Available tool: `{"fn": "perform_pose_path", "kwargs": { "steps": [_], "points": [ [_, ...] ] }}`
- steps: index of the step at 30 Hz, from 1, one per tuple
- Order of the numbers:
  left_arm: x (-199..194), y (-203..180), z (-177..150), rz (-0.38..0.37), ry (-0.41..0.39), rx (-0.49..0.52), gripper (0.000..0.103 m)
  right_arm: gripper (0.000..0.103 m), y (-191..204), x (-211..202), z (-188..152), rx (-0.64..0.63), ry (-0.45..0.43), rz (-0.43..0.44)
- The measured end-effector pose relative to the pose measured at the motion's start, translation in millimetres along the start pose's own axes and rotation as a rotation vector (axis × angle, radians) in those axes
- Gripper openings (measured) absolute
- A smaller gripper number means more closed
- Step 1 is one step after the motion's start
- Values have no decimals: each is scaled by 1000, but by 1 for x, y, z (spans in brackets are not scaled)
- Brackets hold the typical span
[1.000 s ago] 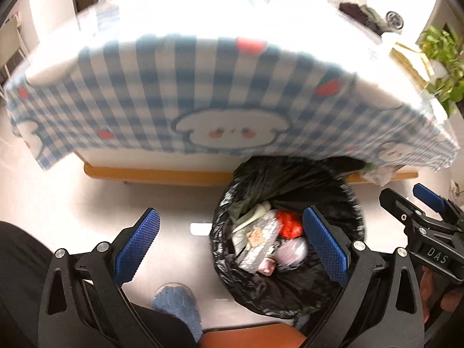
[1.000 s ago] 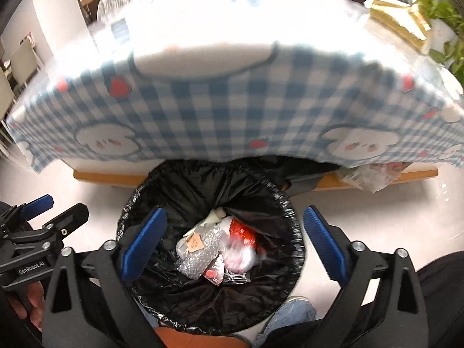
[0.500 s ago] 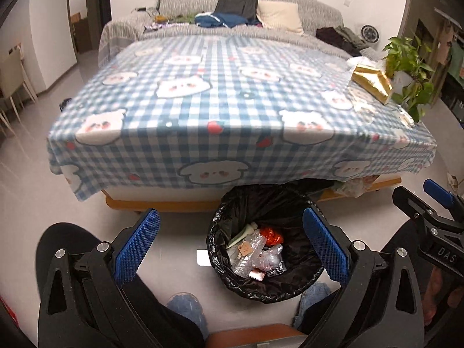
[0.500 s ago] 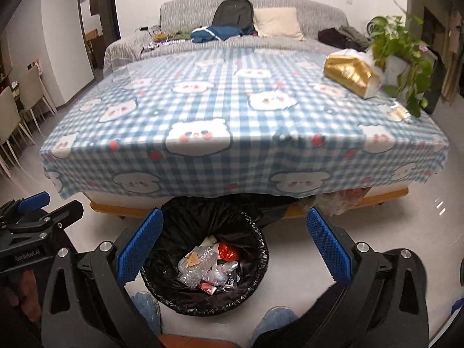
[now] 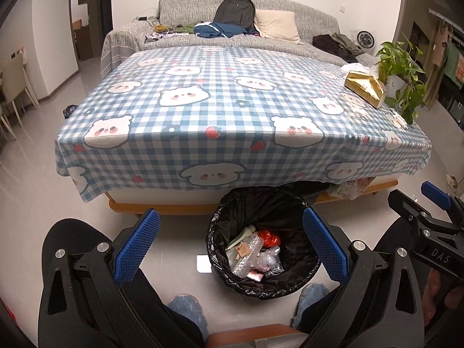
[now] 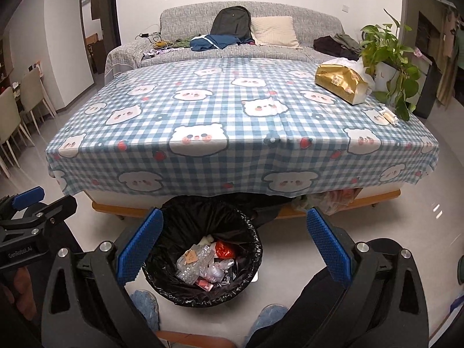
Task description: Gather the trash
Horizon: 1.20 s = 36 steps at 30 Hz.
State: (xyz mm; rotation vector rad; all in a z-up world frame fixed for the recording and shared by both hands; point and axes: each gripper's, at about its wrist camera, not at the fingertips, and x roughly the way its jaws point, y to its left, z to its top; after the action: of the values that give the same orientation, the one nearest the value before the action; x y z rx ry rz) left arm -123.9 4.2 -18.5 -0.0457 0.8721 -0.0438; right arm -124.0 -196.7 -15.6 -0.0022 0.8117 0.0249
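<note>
A black-lined trash bin (image 5: pixel 261 203) stands on the floor against the table's near edge; it also shows in the right wrist view (image 6: pixel 179 217). Inside lie plastic wrappers (image 5: pixel 249 256), a red scrap (image 5: pixel 268 237) and other trash (image 6: pixel 203 264). My left gripper (image 5: pixel 230 249) is open and empty, held high above the floor with the bin between its fingers. My right gripper (image 6: pixel 233 250) is open and empty, above the bin's right side. Small wrappers (image 6: pixel 387 116) lie on the checked tablecloth (image 6: pixel 232 116) near its right edge.
A gold tissue pack (image 6: pixel 340 82) and a potted plant (image 6: pixel 385 52) sit at the table's far right. A clear bag (image 5: pixel 348 188) hangs under the table's right side. A grey sofa (image 5: pixel 246 14) with a backpack stands behind. My feet (image 6: pixel 145 307) flank the bin.
Both grippers have risen and pulled back from close over the bin. The whole table top and the sofa have come into view. Both stay open.
</note>
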Motion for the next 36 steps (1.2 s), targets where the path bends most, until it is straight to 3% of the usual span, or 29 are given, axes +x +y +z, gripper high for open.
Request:
{"fn": "perform_pose_path", "kwargs": {
  "steps": [36],
  "points": [
    [2, -2, -4, 0, -1, -5, 97, 96, 3, 1, 0, -3, -5, 5]
  ]
}}
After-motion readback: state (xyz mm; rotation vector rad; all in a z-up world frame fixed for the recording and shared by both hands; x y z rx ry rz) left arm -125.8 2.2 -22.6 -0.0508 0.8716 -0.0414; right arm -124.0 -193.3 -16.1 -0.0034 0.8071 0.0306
